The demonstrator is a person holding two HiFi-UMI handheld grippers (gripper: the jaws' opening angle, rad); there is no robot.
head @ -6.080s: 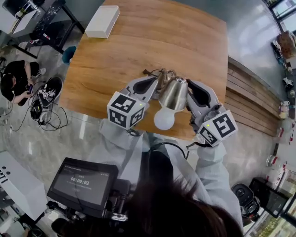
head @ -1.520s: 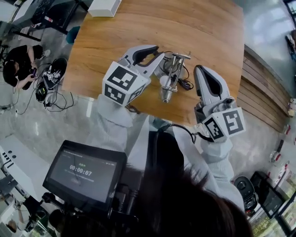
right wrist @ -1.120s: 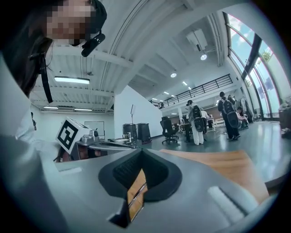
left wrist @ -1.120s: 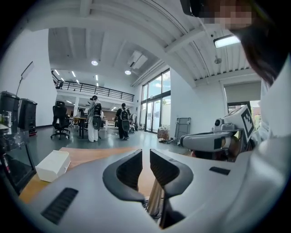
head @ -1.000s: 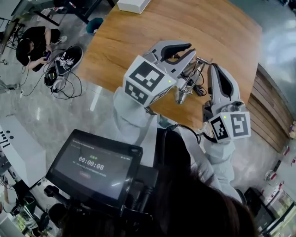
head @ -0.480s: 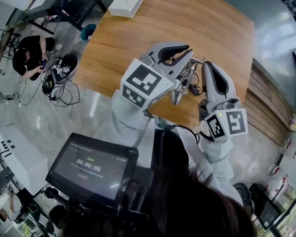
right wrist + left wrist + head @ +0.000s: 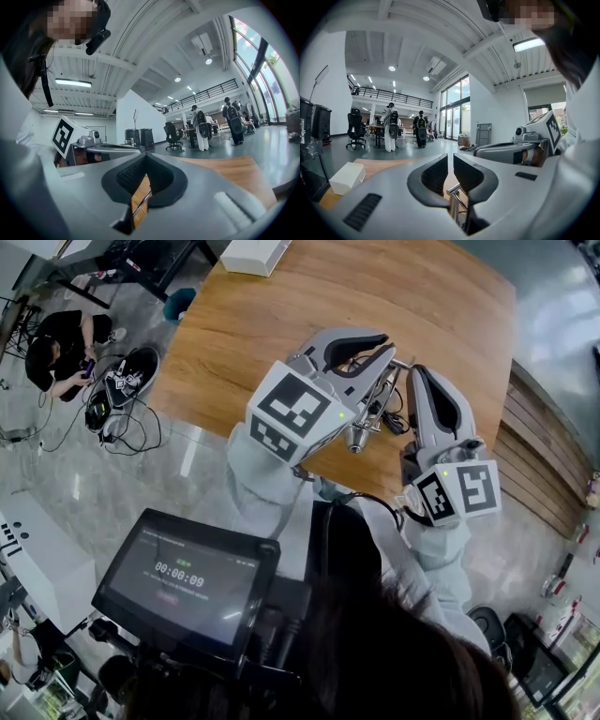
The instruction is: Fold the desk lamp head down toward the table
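Down near the front edge of the wooden table (image 7: 281, 306), the desk lamp (image 7: 366, 423) sits folded low between the two grippers, its metal rods and small head angled toward the person and its dark cord lying on the wood just beside it. The left gripper (image 7: 386, 343) reaches over the lamp's upper end. In the left gripper view its jaws have just been closing and stand a narrow slit apart with nothing pinched between the pads, while a metal rod (image 7: 455, 199) of the lamp shows just below that slit. The right gripper (image 7: 419, 373) lies along the lamp's other side with its jaws pressed together and empty. A white box (image 7: 255, 254) rests at the table's far edge.
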